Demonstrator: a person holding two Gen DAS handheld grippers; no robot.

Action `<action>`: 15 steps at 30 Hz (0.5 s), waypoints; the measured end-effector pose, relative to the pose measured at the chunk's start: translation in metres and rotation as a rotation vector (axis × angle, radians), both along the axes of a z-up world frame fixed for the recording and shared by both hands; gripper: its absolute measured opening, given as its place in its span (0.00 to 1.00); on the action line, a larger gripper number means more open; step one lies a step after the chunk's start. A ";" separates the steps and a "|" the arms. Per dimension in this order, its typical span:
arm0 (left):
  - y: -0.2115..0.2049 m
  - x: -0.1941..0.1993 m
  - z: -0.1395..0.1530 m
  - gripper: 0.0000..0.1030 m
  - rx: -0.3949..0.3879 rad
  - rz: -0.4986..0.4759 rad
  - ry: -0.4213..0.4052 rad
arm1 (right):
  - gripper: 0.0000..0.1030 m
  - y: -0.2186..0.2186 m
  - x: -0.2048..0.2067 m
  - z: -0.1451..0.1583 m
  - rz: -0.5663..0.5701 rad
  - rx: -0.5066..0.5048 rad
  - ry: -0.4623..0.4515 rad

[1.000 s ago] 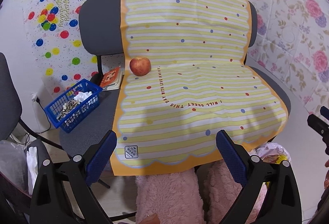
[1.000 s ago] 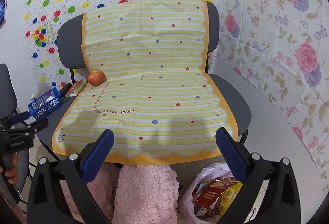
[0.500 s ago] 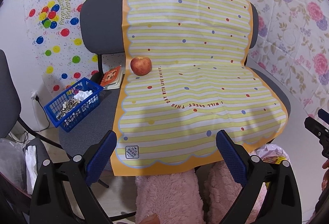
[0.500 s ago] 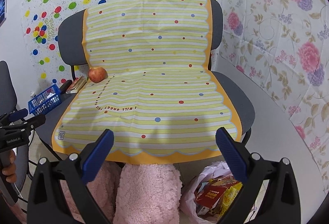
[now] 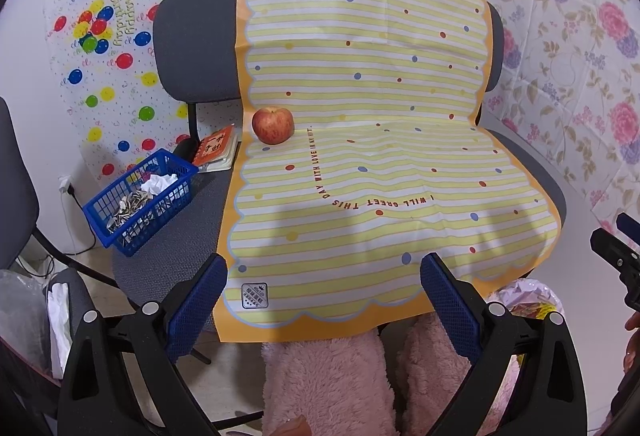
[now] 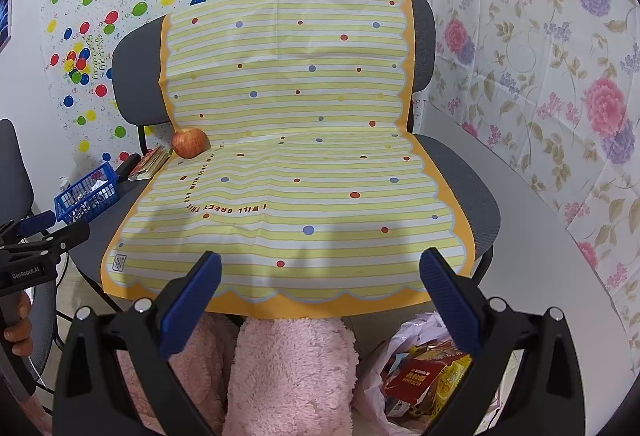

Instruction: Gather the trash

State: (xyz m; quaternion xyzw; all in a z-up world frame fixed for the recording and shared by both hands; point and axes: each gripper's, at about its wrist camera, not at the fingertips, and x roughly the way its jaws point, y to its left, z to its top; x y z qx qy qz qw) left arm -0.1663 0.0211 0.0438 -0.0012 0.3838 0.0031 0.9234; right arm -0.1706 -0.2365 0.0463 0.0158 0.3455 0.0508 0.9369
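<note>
Your left wrist view looks from the near left down over the chair seat point(image 5: 172, 260); your right wrist view sits further right. Both face the far wall and share the striped mat point(image 5: 372, 171), apple point(image 5: 273, 124) and blue basket point(image 6: 86, 191).

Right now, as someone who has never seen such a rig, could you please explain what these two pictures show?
A person holds a two-finger gripper in each hand, with a fisheye camera on each looking along its fingers. One picture comes from the left gripper, the other from the right gripper. Both are open and hold nothing. Ahead is a grey chair draped with a yellow striped sheet. On it lie an apple, a blue basket of scraps and an orange booklet. A bag of wrappers sits on the floor.
</note>
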 end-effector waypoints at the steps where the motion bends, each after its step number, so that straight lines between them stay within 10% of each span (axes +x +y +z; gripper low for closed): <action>1: 0.000 0.000 -0.001 0.93 0.000 0.001 0.001 | 0.94 0.000 0.000 0.000 -0.001 0.000 0.000; 15: 0.002 0.002 -0.002 0.93 0.000 -0.002 0.004 | 0.94 0.002 0.002 -0.002 -0.007 -0.005 -0.002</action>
